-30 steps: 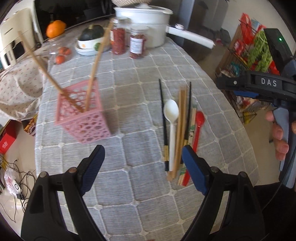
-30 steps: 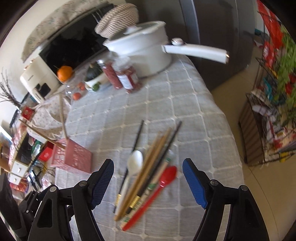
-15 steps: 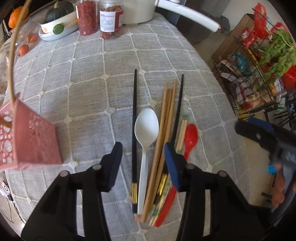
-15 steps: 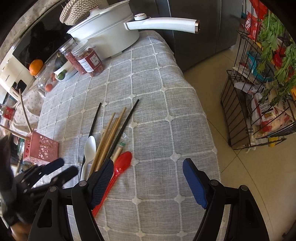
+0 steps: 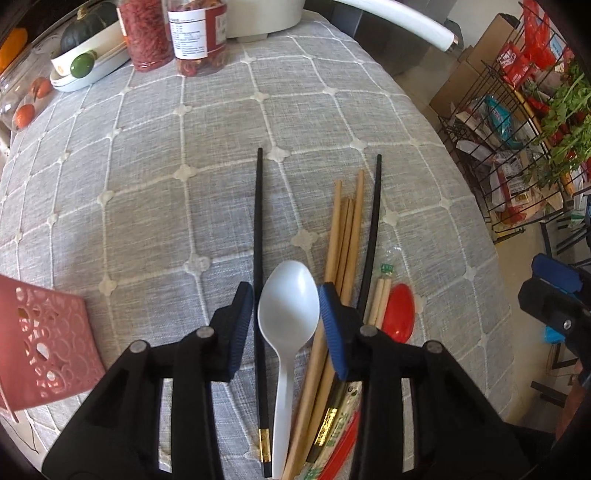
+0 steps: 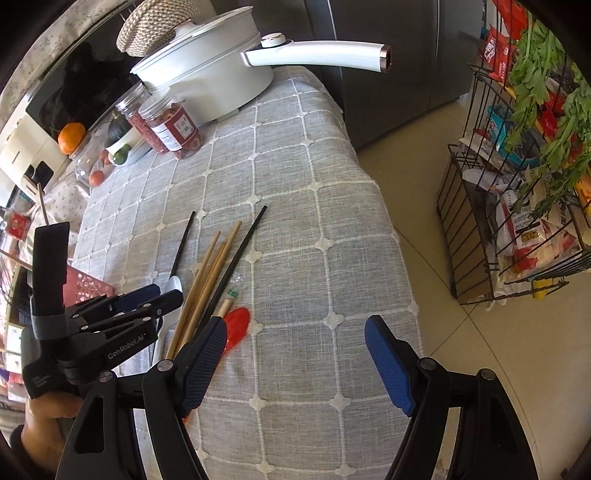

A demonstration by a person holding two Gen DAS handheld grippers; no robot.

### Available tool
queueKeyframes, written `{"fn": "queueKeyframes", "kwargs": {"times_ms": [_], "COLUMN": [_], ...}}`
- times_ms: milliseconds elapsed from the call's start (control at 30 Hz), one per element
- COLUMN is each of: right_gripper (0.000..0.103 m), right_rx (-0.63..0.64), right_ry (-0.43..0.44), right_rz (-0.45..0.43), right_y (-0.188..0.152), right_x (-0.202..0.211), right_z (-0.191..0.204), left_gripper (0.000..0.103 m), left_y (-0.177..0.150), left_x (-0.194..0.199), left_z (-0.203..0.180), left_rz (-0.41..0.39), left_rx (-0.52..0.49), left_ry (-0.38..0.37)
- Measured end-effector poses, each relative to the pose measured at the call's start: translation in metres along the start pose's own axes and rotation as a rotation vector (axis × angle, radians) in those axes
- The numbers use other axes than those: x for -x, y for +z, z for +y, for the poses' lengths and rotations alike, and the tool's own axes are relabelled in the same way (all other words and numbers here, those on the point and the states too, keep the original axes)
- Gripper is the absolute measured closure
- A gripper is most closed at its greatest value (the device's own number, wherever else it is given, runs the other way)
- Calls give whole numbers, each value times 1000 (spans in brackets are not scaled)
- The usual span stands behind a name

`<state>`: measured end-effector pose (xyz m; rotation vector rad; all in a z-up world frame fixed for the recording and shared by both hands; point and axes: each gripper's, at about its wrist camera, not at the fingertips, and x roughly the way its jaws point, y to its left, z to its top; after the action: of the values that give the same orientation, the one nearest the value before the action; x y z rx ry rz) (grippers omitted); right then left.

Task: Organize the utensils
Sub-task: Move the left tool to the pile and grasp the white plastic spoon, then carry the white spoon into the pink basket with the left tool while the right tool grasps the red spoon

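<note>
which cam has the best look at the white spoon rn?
Left wrist: the white spoon lies whole and centered, bowl between the left gripper fingers. In the right wrist view that gripper hides most of it; only slivers of bowl and handle show.

Utensils [image 5: 317, 332] bundled lengthwise, perhaps overlapping

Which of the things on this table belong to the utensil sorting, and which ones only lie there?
For the job: white spoon, red spoon, black chopsticks, wooden chopsticks, pink basket.

Only lying there: white pot, two jars, fruit bowl.
</note>
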<state>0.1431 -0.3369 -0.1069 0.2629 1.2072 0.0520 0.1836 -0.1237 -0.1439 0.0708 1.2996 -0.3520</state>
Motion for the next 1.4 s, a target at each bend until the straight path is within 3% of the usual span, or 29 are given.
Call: {"fn": "queueKeyframes", "kwargs": {"times_ms": [67, 133, 200, 400, 767, 1000, 1100, 1233, 1400], "right_gripper": [25, 25, 25, 25, 25, 27, 32, 47, 53], "right_rx": [-3, -2, 0, -6, 6, 35, 51, 79, 106], "right_ry": [2, 4, 3, 8, 25, 9, -5, -82, -122], "right_rz": [1, 4, 6, 18, 104, 161, 196, 245, 220], "right_y": [0, 0, 0, -2, -9, -13, -15, -21, -21], "right_x": [0, -1, -2, -6, -32, -54, -66, -83, -85], "right_z": [-1, 0, 1, 5, 27, 52, 62, 71, 77], "left_gripper": [70, 94, 99, 99, 99, 99, 99, 99, 99], "left_y": [1, 2, 1, -6, -41, -67, -72, -82, -89], "left_x": [-3, -4, -3, 19, 100, 129, 137, 145, 153], "left_z": [0, -1, 1, 9, 23, 44, 51, 55, 66], "left_rz": [6, 6, 10, -48, -314, -434, -450, -469, -478], "left_rx": [-1, -4, 1, 13, -17, 3, 12, -12, 3], "left_ry": [15, 41, 38, 37, 58, 64, 48, 59, 44]}}
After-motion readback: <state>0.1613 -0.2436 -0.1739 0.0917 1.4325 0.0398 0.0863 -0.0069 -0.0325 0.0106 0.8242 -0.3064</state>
